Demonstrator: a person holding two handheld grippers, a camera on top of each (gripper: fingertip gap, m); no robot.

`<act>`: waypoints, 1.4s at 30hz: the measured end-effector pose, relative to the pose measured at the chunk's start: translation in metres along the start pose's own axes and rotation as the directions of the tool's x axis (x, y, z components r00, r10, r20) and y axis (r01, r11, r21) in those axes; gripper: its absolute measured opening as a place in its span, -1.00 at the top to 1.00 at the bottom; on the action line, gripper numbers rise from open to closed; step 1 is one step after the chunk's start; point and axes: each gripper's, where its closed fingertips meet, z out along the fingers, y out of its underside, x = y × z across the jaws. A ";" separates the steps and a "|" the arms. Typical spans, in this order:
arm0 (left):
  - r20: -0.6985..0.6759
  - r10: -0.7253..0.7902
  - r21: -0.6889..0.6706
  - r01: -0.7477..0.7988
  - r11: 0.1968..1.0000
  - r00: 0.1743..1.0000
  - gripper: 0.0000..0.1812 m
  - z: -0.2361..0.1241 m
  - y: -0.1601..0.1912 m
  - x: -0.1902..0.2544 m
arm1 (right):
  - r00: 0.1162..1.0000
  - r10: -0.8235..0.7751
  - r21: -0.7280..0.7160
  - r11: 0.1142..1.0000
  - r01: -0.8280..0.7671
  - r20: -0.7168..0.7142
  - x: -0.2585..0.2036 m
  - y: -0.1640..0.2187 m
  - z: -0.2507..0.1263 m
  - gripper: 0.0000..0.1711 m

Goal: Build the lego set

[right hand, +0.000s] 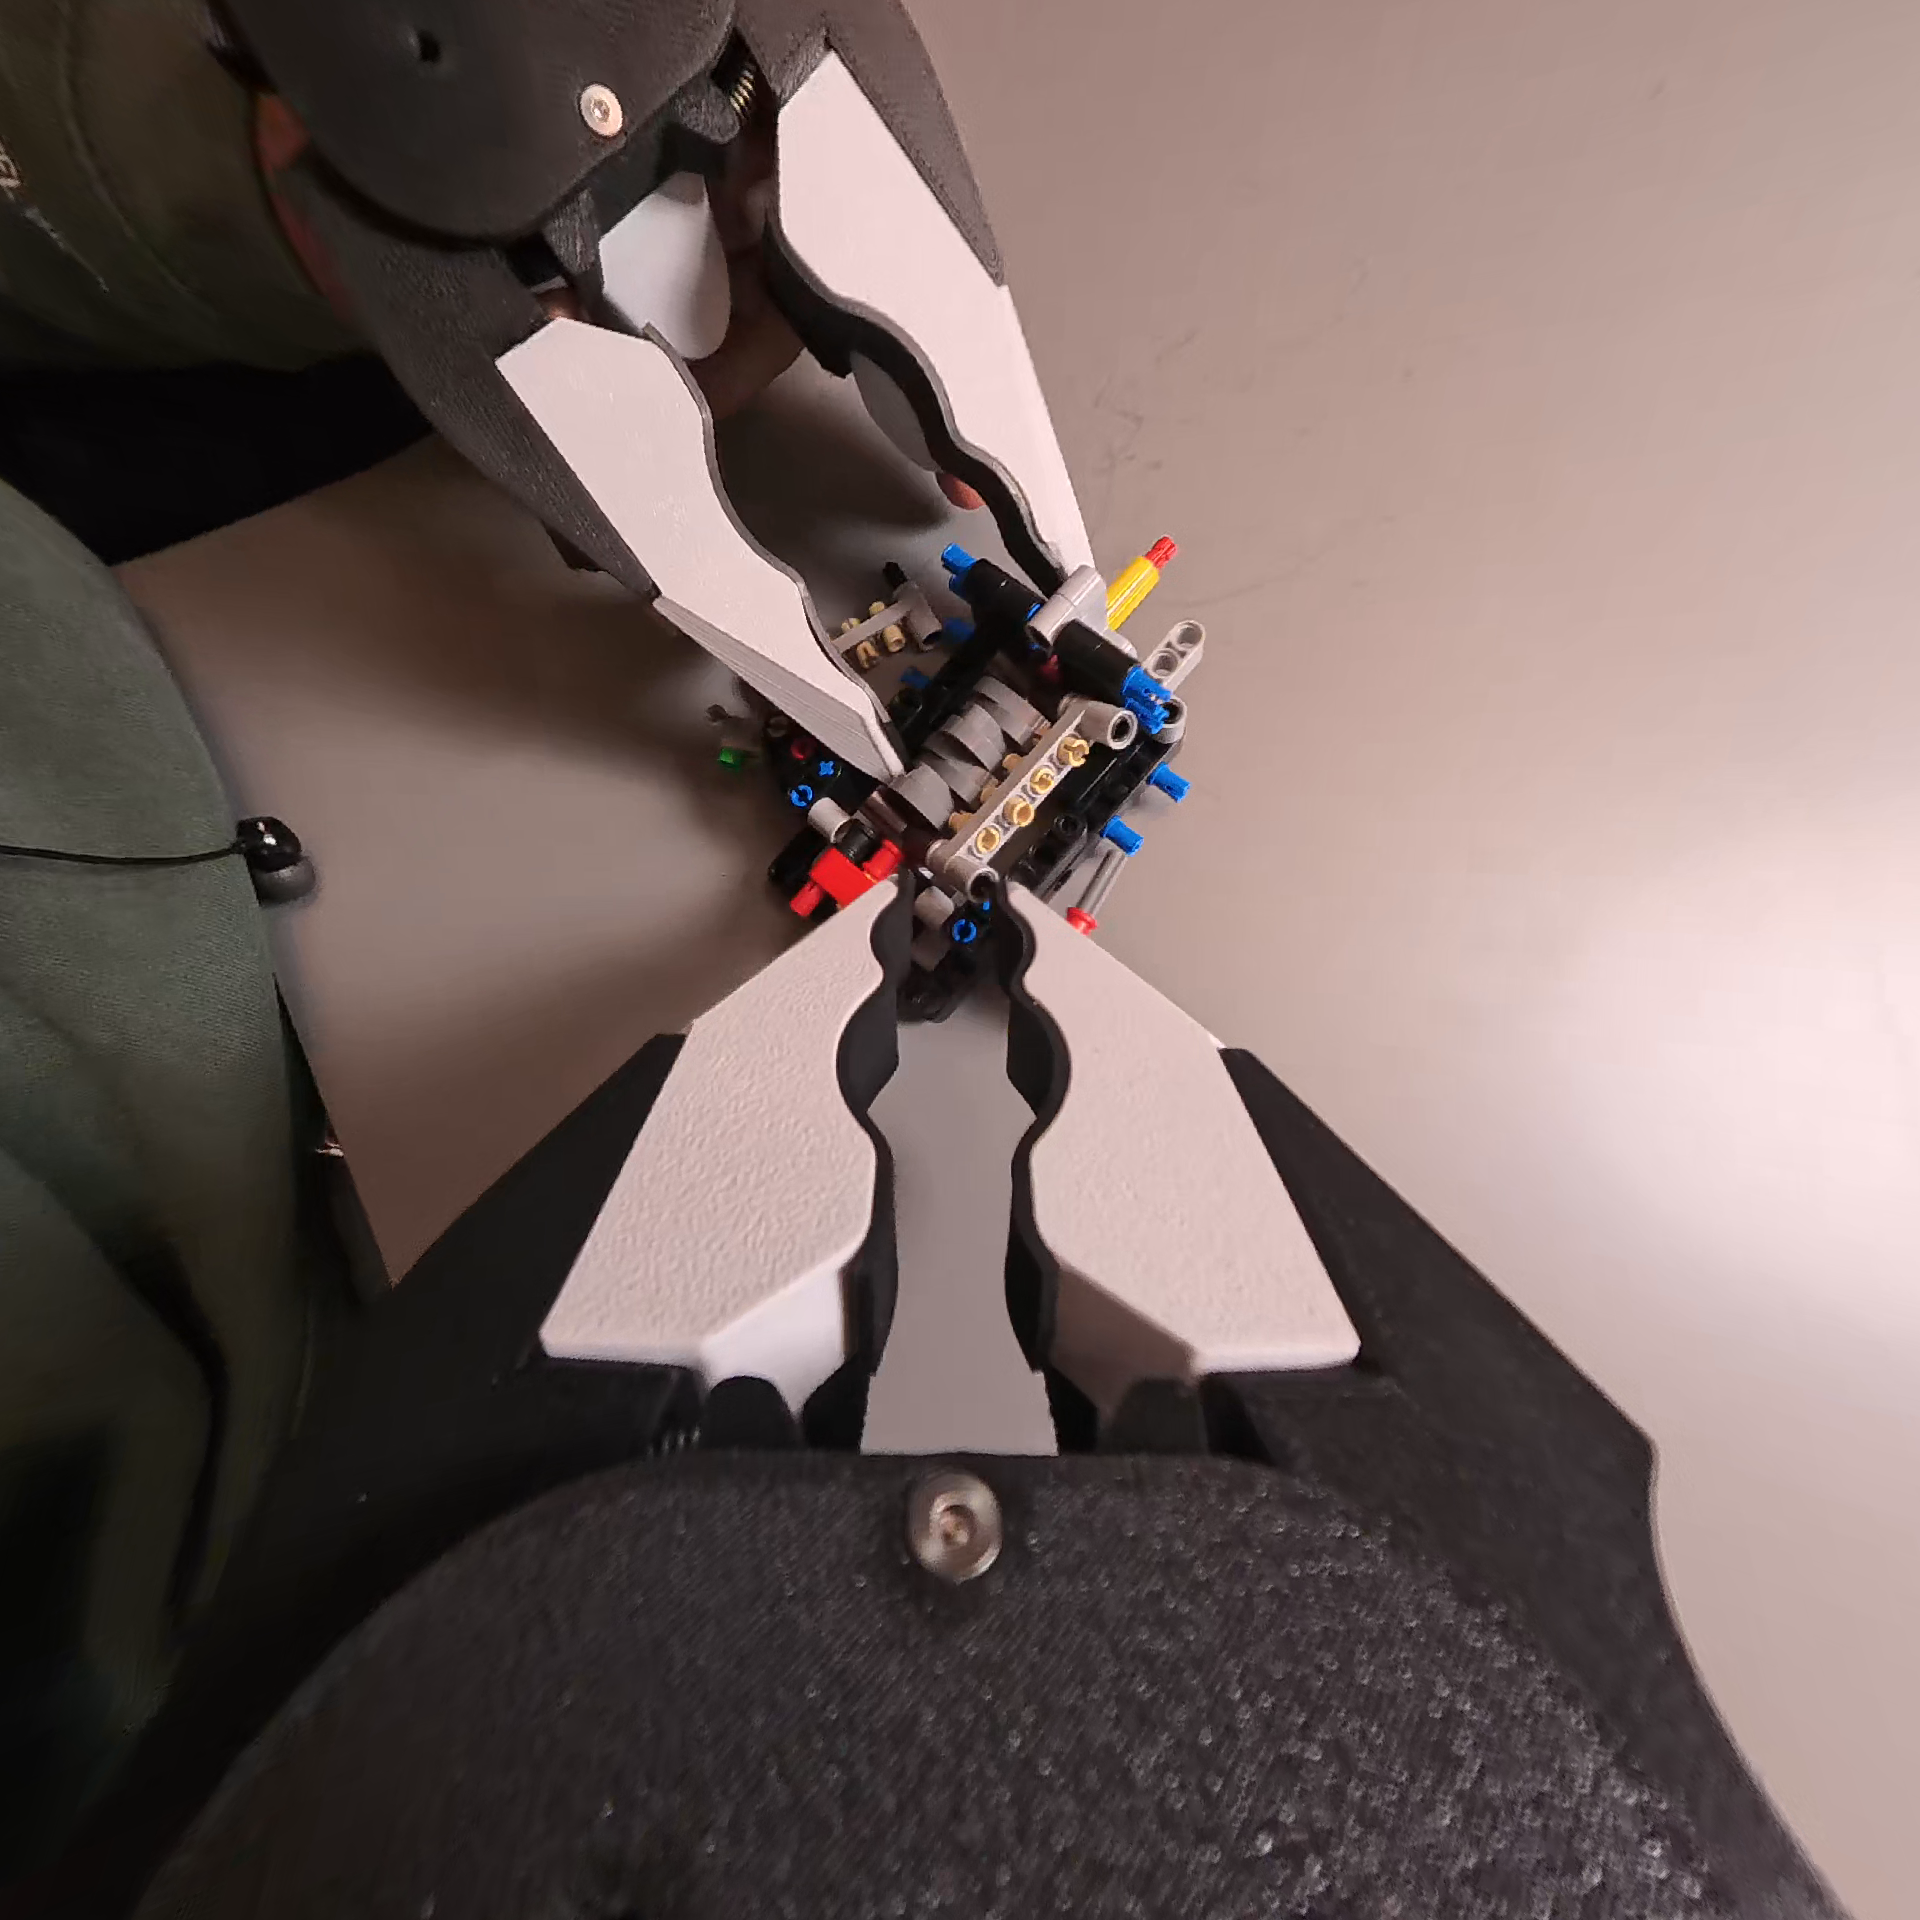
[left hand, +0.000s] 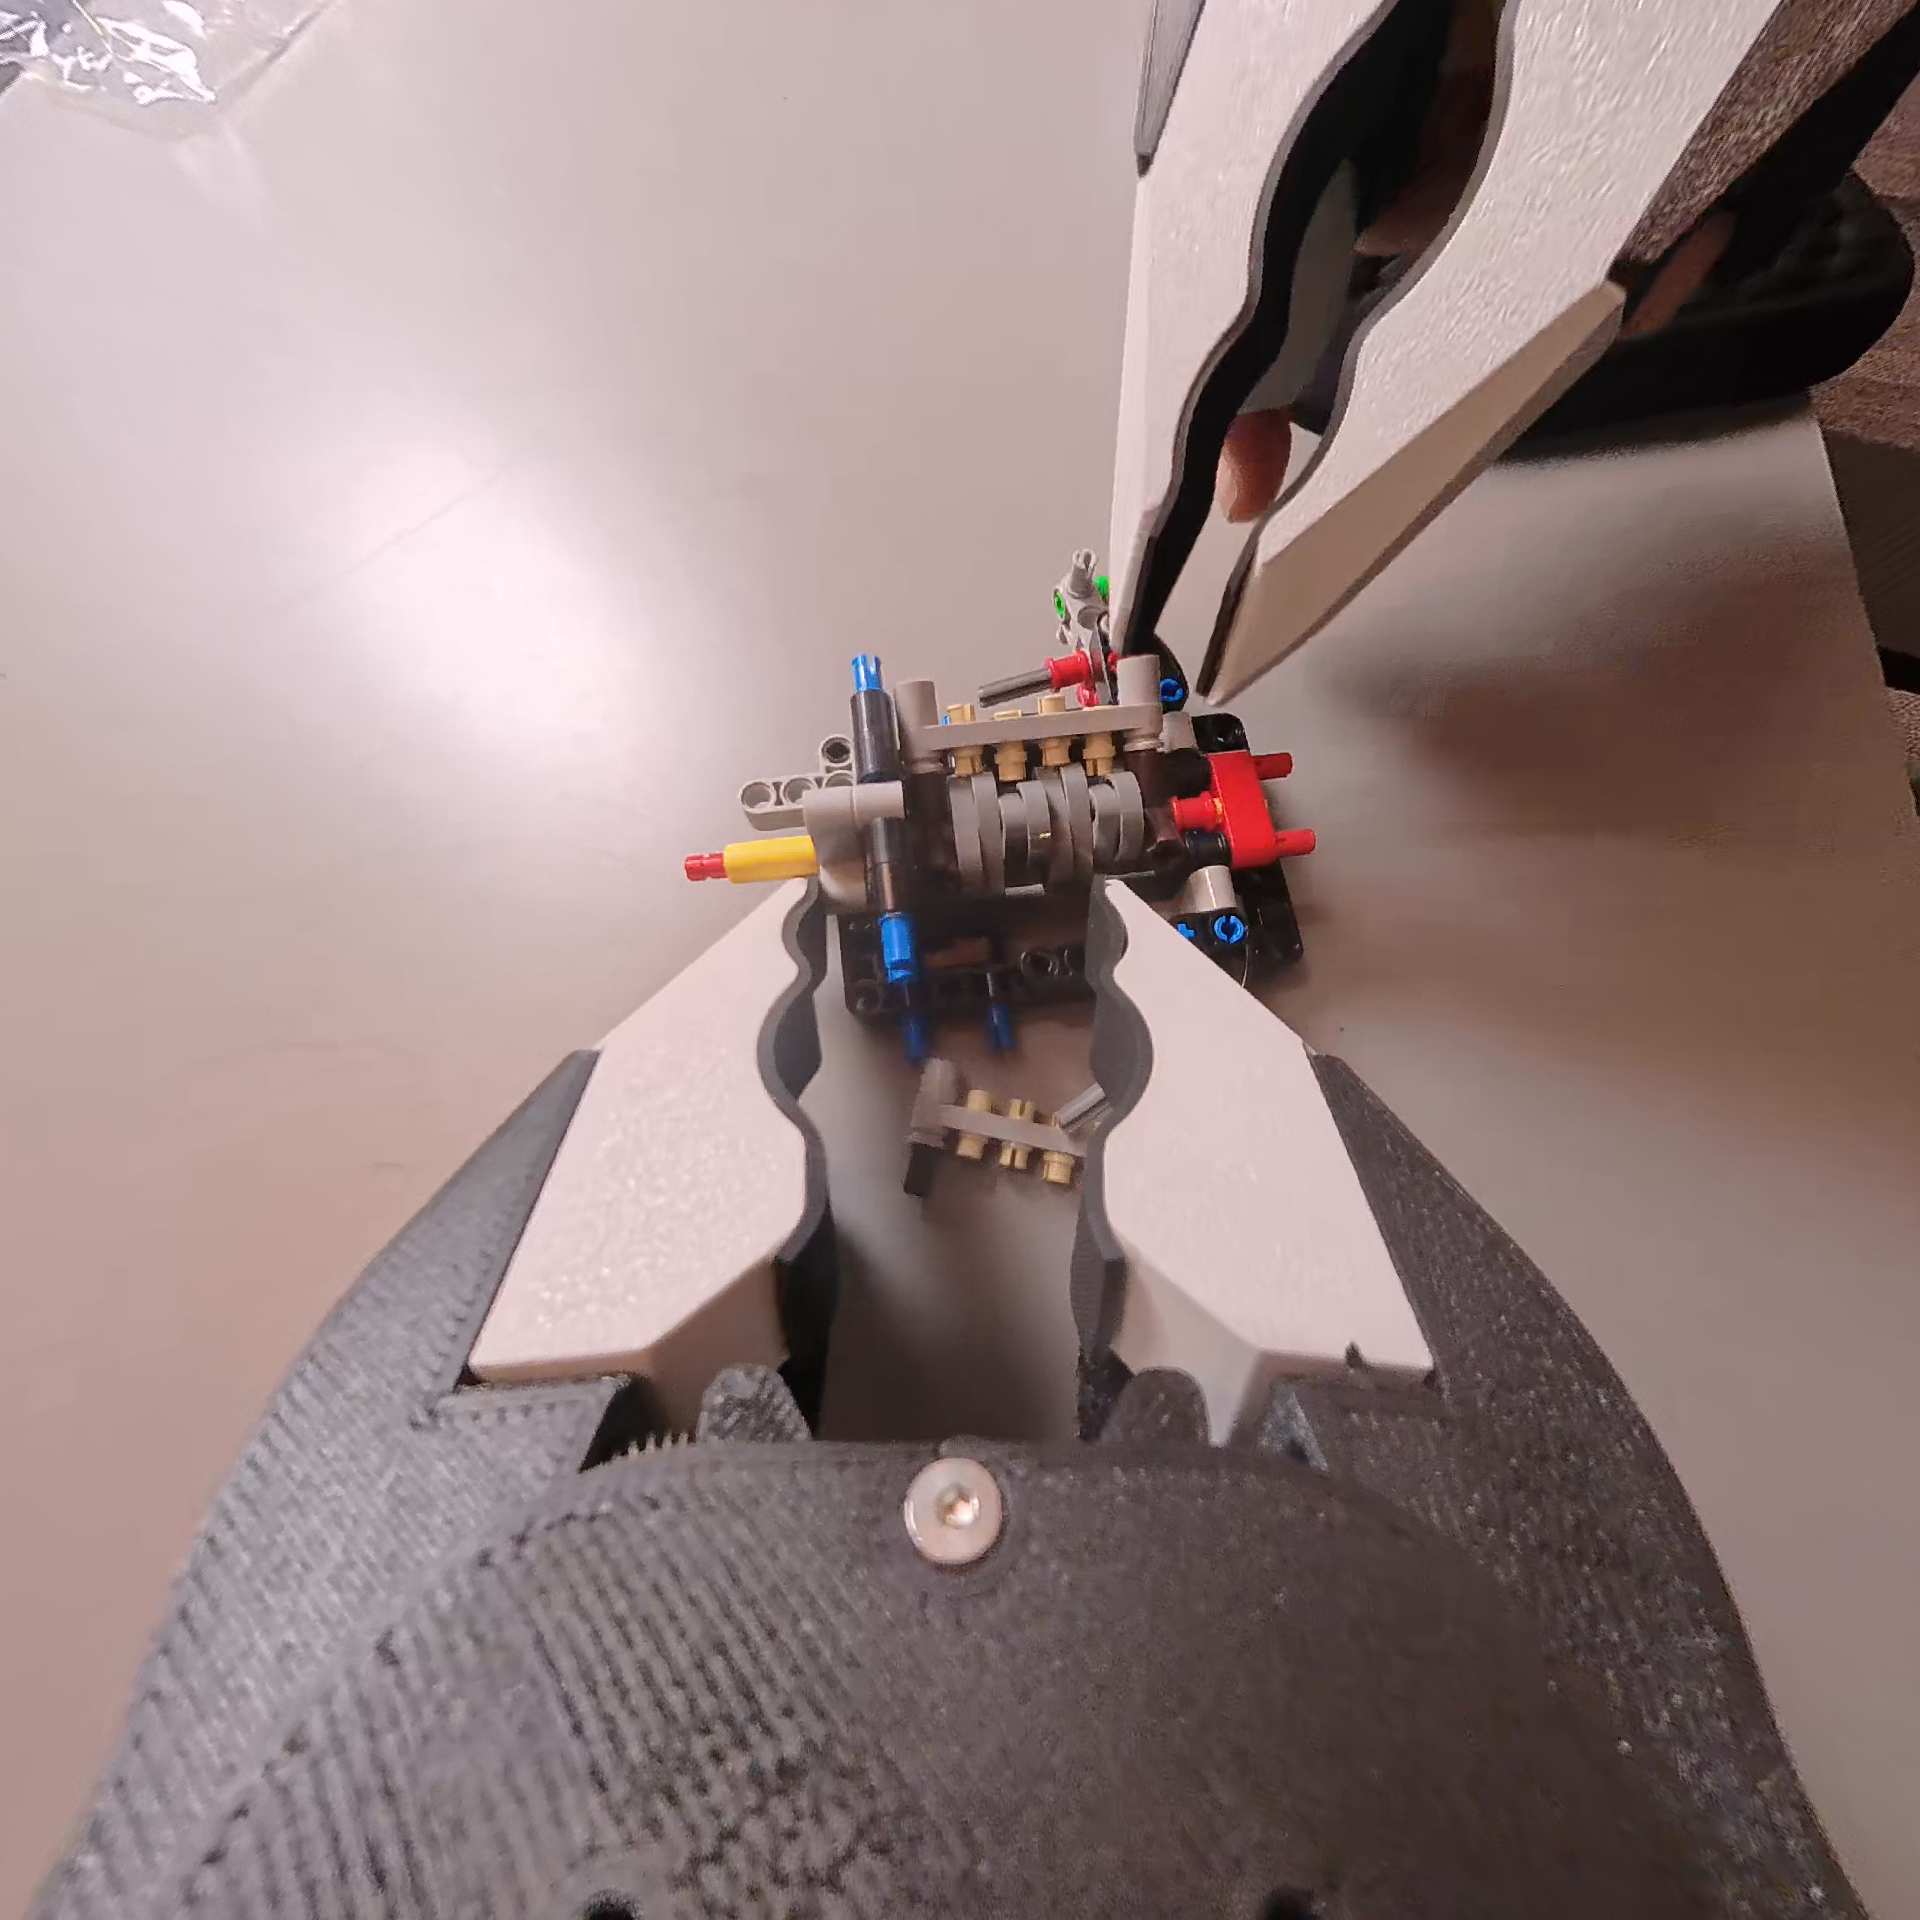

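The lego assembly [left hand: 1039,831] has a black frame, grey cam-like discs, a grey beam with tan pins, blue pins, a yellow axle piece and a red block. It rests on the beige table [left hand: 416,520]. My left gripper [left hand: 956,899] straddles its near side, with the jaws closed against the frame. It comes in from the upper left in the right wrist view [right hand: 982,675]. My right gripper [right hand: 953,904] is nearly closed on the assembly's [right hand: 966,758] end, around a grey connector. It comes down from the upper right in the left wrist view [left hand: 1174,675].
A loose grey beam with tan pins [left hand: 1003,1132] lies on the table between my left fingers and also shows in the right wrist view [right hand: 883,629]. A small grey-and-green piece [left hand: 1081,597] lies behind the assembly. A clear plastic bag [left hand: 104,52] lies far left. A person in green clothing [right hand: 104,935] sits at the table edge. My hands' fingertips stand some 5 cm from each other.
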 end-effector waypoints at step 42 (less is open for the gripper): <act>0.037 -0.153 0.127 0.147 0.981 0.988 0.49 -0.016 -0.008 -0.037 | 0.988 -0.093 0.144 0.983 0.111 -0.124 0.023 -0.016 0.003 0.70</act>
